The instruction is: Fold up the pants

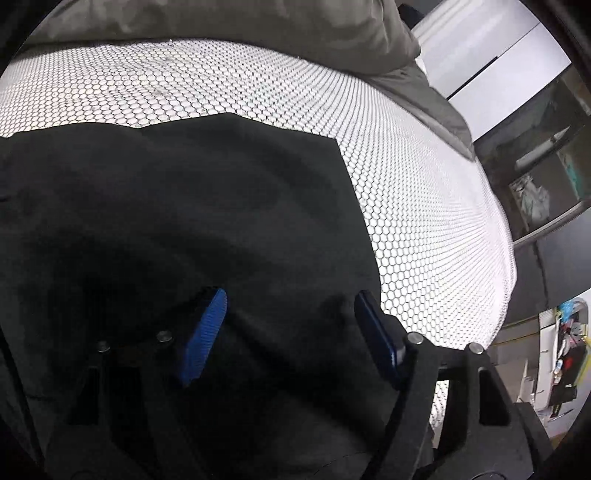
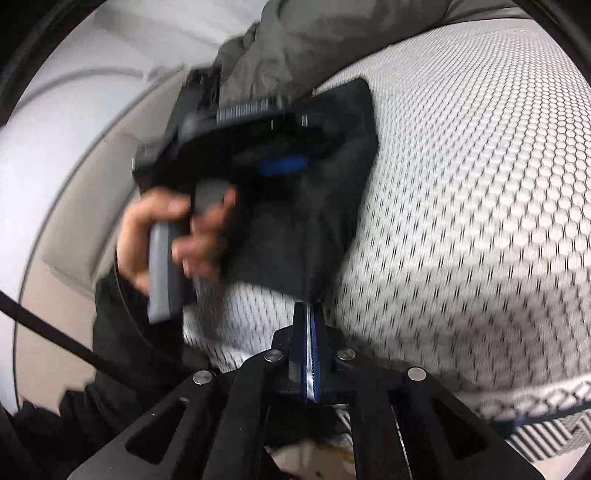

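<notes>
The black pants (image 1: 184, 206) lie folded on a white bed cover with a honeycomb print (image 1: 424, 206). My left gripper (image 1: 291, 321) hovers low over their right part. It is open, with its blue pads (image 1: 205, 332) wide apart and only flat fabric below them. In the right wrist view the pants (image 2: 325, 206) form a dark rectangle, and a hand (image 2: 147, 229) holds the left gripper (image 2: 266, 136) over their far end. My right gripper (image 2: 309, 306) is shut, its tips pinching the near corner of the pants.
A grey pillow or duvet (image 1: 221, 33) lies along the far side of the bed (image 2: 303, 40). The bed edge drops off at the right (image 1: 506, 258), with dark shelves and clutter (image 1: 535, 192) beyond. A pale wall and a beige panel (image 2: 74, 192) stand to the left.
</notes>
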A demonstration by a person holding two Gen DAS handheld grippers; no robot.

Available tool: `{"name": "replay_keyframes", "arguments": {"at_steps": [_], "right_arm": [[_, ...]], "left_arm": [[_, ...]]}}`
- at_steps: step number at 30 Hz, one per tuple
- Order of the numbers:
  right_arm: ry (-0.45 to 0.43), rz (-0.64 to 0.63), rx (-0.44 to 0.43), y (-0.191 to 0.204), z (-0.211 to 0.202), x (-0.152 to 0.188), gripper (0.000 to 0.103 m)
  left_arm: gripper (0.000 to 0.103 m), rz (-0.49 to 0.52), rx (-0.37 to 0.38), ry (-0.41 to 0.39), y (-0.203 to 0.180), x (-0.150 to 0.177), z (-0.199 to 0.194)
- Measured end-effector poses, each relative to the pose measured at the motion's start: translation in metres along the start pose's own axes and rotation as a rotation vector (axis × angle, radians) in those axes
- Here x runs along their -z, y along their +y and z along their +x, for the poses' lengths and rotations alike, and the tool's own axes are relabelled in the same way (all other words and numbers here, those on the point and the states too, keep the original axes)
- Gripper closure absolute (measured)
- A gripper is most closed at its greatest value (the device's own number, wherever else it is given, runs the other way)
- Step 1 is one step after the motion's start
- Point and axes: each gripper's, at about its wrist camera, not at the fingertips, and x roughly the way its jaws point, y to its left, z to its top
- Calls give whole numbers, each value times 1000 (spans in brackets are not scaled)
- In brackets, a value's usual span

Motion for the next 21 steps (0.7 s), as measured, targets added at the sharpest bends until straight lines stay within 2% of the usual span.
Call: {"name": "replay_keyframes", "arguments": {"at_steps": [1,2,3,5,6,7,8,9,10,11,12,14,15,16,17,19,20,21], "right_arm": [[-8,-20,34,6,-7,0,98],[-37,-41,44,10,-15,-1,89],[-79,-58,50,13,-27,-3,71],[-159,-59,60,11,-44,-11,46],[-192,-45,46,8,-48,-17,44],[-196,-30,31,6,-47,-21,44],[-185,-8,11,2,-41,-27,44],[-170,10,5,-1,-32,-30,45],[-147,31,18,-2,-18,-34,50],[-129,47,25,-3,-5,-35,89],[-120,47,40,-4,0,-33,101],[-134,28,28,0,-2,-19,100],[-124,25,16,3,-3,-14,100],[-102,12,20,6,-6,-8,100],[-64,-33,64,11,-8,-5,98],[-58,-104,174,21,-17,-9,88],[-87,-133,206,25,-24,-15,72],[-118,-147,216,26,-30,-23,51]], "left_arm": [[33,-4,-16,-3,0,4,-7],[33,-4,-23,-9,-1,7,-15],[33,3,-20,-27,-1,9,-24],[29,47,7,-116,1,15,-53],[26,63,5,-159,-1,18,-63],[23,72,-9,-194,-5,22,-68],[23,84,-10,-188,-5,25,-70],[23,128,-1,-139,-13,29,-62],[23,160,-11,-111,-20,29,-53],[24,206,-76,-90,-25,32,-44],[24,223,-156,-92,-24,33,-39],[28,187,-265,-106,-11,31,-41],[29,138,-262,-118,2,27,-48],[29,69,-211,-137,19,23,-63],[29,21,-174,-161,31,22,-79],[26,-34,-120,-268,47,19,-117],[23,-33,-144,-311,51,20,-130],[22,-31,-185,-348,59,22,-142]]}}
